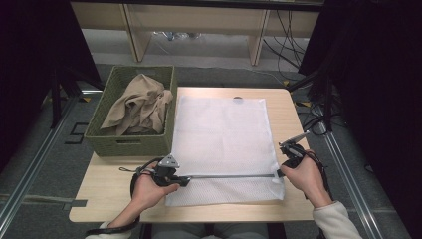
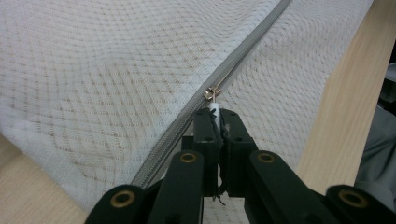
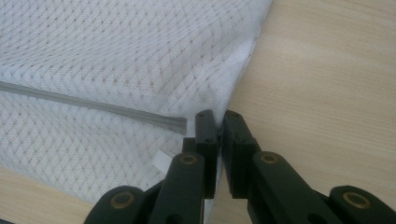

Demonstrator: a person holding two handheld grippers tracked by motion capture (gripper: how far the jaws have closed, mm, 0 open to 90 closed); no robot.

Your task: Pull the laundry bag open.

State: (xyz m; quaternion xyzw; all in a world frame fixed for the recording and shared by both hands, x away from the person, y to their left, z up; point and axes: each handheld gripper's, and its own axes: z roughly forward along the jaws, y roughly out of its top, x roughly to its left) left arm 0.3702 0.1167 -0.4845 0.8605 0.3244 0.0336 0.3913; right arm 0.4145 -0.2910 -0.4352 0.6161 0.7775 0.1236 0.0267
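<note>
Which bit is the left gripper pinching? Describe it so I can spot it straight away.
Find the white mesh bag flat on the table, then follow its grey zipper along the near edge to its left end. There the left gripper is shut on the pull tab, small and white, hanging from the metal slider.

You're sat at a pale wooden table (image 1: 293, 209) on grey carpet floor (image 1: 45, 149). Light wooden shelf unit (image 1: 199, 20) up at 12 o'clock, tangled black cables (image 1: 291, 45) at 1, black curtains either side.
</note>
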